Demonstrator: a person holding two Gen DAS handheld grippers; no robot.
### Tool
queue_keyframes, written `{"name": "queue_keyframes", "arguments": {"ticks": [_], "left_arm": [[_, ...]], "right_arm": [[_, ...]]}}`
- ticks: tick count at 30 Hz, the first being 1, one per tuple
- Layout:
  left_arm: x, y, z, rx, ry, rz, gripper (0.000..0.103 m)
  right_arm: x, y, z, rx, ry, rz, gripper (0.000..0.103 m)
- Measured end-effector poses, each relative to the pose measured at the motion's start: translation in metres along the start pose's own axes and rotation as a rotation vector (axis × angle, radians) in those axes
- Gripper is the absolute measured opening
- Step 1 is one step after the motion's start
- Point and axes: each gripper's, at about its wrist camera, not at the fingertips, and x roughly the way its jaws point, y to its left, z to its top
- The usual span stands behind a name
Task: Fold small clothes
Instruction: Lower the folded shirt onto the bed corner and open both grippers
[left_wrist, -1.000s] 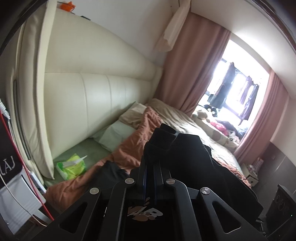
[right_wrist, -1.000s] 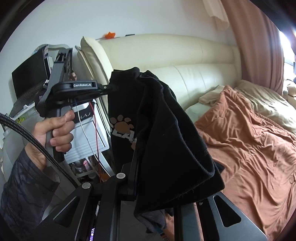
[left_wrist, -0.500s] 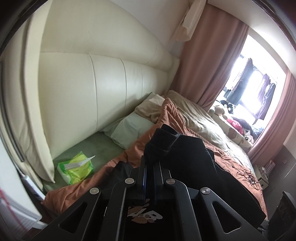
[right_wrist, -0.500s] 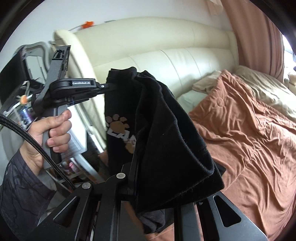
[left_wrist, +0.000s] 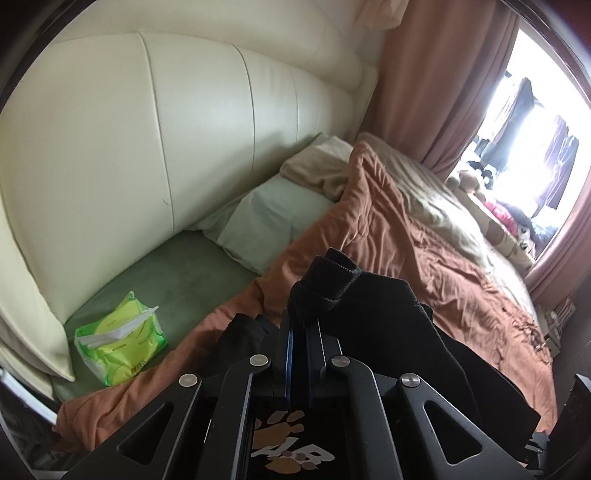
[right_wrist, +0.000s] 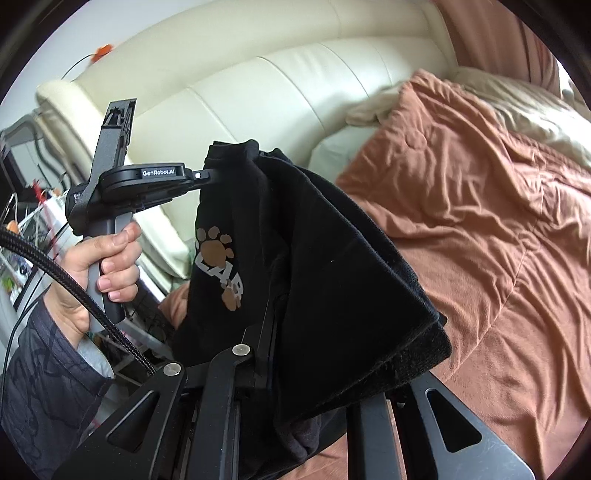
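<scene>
At the bottom centre of the left wrist view, the left gripper (left_wrist: 300, 332) is clamped tight on a ribbed edge of the black shirt (left_wrist: 369, 306), whose paw print shows under the linkage at the very bottom. At the bottom of the right wrist view, the right gripper (right_wrist: 273, 332) appears pinched on another part of the same shirt (right_wrist: 332, 266), though cloth hides its tips. There the left gripper (right_wrist: 207, 173) shows at left centre, held by the person's hand (right_wrist: 99, 266), and the shirt hangs spread between the two tools.

Since a second ago both views have tipped down: the cream headboard (left_wrist: 184, 129) fills the upper left, and the orange blanket (left_wrist: 424, 258) and green tissue pack (left_wrist: 118, 339) have grown nearer. The grips have not changed. I judge the shirt is being lowered toward the blanket to be laid flat for folding.
</scene>
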Motion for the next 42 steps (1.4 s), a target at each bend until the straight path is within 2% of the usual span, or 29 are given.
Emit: {"name": "queue_keyframes", "arguments": {"ticks": [2,3,6,8,9,10,13,17,24,27,31,34,35,38,40,42], "left_arm": [[0.017,-0.001,0.0,0.003,0.017,0.012,0.005],[0.028,-0.001,0.0,0.003,0.027,0.018,0.005],[0.057,-0.004,-0.003,0.022,0.062,0.078,0.007],[0.074,-0.003,-0.008,0.022,0.099,0.145,0.015],[0.081,0.0,-0.012,0.012,0.118,0.184,0.02],[0.083,0.003,-0.016,0.001,0.13,0.188,0.023],[0.083,0.008,-0.027,-0.016,0.153,0.173,0.028],[0.074,0.011,-0.041,-0.009,0.176,0.186,0.029],[0.056,0.006,-0.073,0.007,0.222,0.149,0.029],[0.054,0.009,-0.087,0.038,0.278,0.126,0.029],[0.049,0.023,-0.103,0.018,0.318,0.154,0.029],[0.049,0.033,-0.115,0.0,0.366,0.185,0.029],[0.052,0.039,-0.121,-0.023,0.402,0.212,0.029],[0.057,0.052,-0.136,-0.084,0.47,0.227,0.029],[0.059,0.057,-0.147,-0.082,0.498,0.261,0.029],[0.059,0.06,-0.156,-0.099,0.523,0.261,0.029]], "right_arm": [[0.034,0.015,0.004,0.02,0.006,0.004,0.011],[0.045,0.007,0.006,0.032,0.013,-0.007,0.012],[0.076,-0.016,0.0,0.07,0.078,-0.137,0.021],[0.097,-0.039,-0.003,0.131,0.132,-0.179,0.042],[0.099,-0.046,-0.005,0.144,0.131,-0.192,0.066],[0.099,-0.05,-0.006,0.148,0.122,-0.205,0.073],[0.091,-0.06,-0.013,0.182,0.118,-0.178,0.073],[0.086,-0.055,-0.02,0.193,0.129,-0.154,0.073],[0.084,-0.002,-0.022,0.141,0.154,-0.114,0.073],[0.085,0.025,-0.026,0.117,0.159,-0.097,0.072],[0.092,0.05,-0.036,0.1,0.194,-0.061,0.053],[0.105,0.061,-0.048,0.106,0.225,-0.058,0.051],[0.112,0.064,-0.05,0.107,0.241,-0.054,0.051],[0.124,0.077,-0.06,0.089,0.292,-0.044,0.051],[0.128,0.08,-0.069,0.079,0.334,-0.05,0.05],[0.127,0.082,-0.077,0.077,0.375,-0.067,0.05]]}}
